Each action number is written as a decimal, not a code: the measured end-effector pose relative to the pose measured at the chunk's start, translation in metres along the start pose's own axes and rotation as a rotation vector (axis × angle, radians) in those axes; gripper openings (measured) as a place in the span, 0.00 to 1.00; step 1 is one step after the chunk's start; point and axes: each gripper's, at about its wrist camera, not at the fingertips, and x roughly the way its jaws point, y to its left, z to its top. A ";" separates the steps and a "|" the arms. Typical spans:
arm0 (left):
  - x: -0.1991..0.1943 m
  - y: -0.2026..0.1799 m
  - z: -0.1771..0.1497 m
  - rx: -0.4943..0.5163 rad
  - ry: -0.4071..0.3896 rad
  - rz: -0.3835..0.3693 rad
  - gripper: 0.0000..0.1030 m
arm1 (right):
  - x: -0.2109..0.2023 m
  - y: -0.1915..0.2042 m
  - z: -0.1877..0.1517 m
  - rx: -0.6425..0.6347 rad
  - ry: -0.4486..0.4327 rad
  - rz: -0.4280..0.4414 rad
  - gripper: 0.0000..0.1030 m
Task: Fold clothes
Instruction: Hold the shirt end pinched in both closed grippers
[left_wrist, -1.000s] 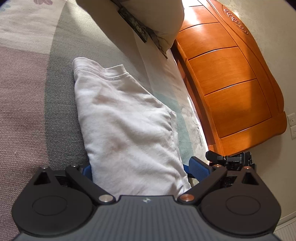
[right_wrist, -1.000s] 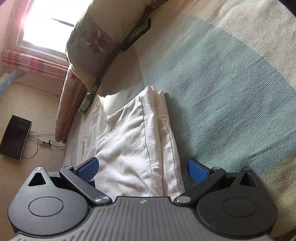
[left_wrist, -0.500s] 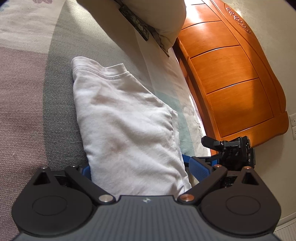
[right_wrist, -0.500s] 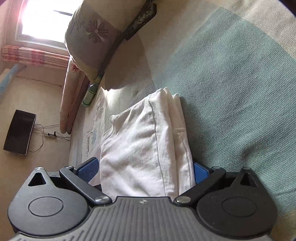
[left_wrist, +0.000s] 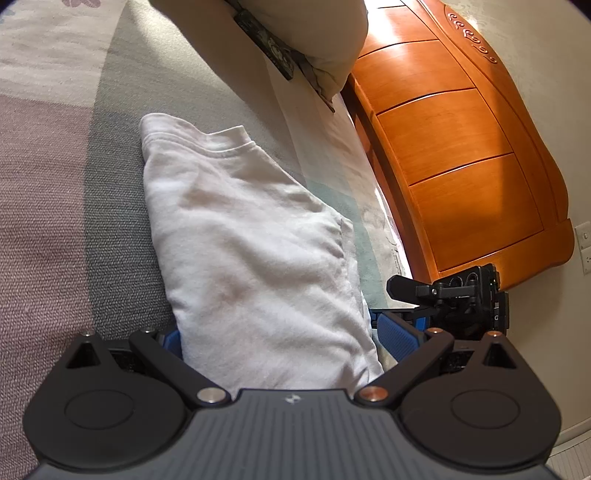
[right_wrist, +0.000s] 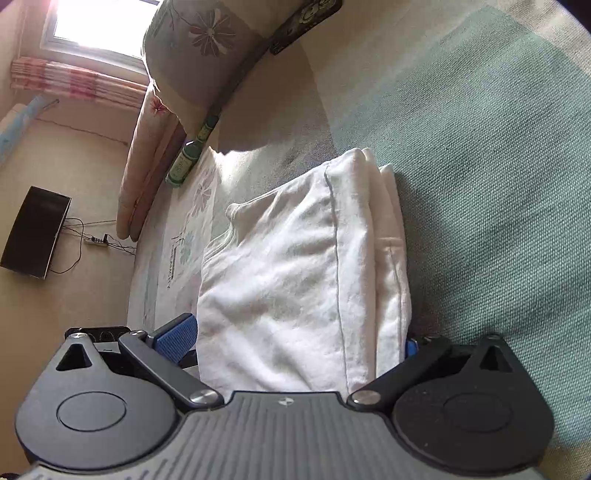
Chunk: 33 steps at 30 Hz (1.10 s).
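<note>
Over the last second my right gripper (right_wrist: 295, 341) has slid forward and sideways, so the folded white shirt (right_wrist: 295, 273) that was only partly between its fingers now fills the whole gap, and the far blue pad (right_wrist: 410, 348) is nearly buried behind the cloth. On the left wrist view the other rig's black body (left_wrist: 461, 299) has crept up and further into the picture beside the shirt.

Right gripper: jaws spread wide, the shirt stack sitting between them, near pad (right_wrist: 175, 338) just beside the cloth edge. Whether either pad actually presses the fabric I can't tell.

Left gripper (left_wrist: 284, 338): also wide open around the shirt (left_wrist: 251, 251), with the left pad (left_wrist: 173, 340) mostly tucked under the cloth and the right pad (left_wrist: 397, 338) clear of it, a small gap showing.

The shirt lies folded in several layers on the bed cover (right_wrist: 498, 184), which has green, grey and mauve blocks, collar end pointing away from the left gripper.

Writing: a white "G" on the other rig's body in the left view, and some print on the sheet edge (right_wrist: 173, 258) in the right view that's too small to read.

Further back there's a floral pillow (right_wrist: 207, 48), a green bottle (right_wrist: 184, 162) wedged under it with an unreadable label, and the orange wooden headboard (left_wrist: 461, 140). On the floor are a black box (right_wrist: 35, 230) and a power strip with cables (right_wrist: 96, 240). The window (right_wrist: 99, 22) is blown out white.
</note>
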 end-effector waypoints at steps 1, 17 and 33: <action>0.000 0.000 0.000 0.001 0.001 -0.001 0.96 | -0.001 -0.001 -0.001 -0.010 -0.007 0.011 1.00; 0.001 -0.003 0.000 -0.001 0.003 0.014 0.96 | -0.001 -0.002 -0.007 -0.095 -0.010 0.034 1.00; 0.010 -0.005 0.007 -0.049 0.058 0.015 0.98 | -0.005 -0.008 -0.003 -0.090 0.005 0.075 1.00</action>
